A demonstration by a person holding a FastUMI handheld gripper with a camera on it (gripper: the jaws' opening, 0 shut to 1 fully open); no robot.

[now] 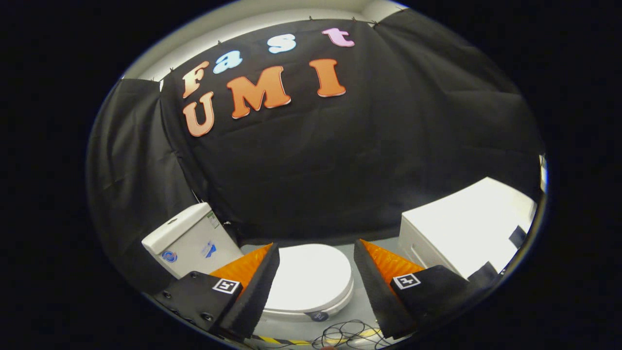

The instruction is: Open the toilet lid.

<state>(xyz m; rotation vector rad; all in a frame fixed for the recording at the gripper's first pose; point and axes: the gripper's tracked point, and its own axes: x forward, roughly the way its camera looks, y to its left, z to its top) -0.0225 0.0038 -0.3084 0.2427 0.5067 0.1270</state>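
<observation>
Tool [316, 255] hovers wide apart above the closed toilet lid [311, 279], its left finger hiding the lid's near-left edge.

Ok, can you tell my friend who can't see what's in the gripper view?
A white toilet with its lid shut sits below the open gripper, seen between its two fingers. The tank stands beside it, a white box on the other side, cables on the floor.
</observation>
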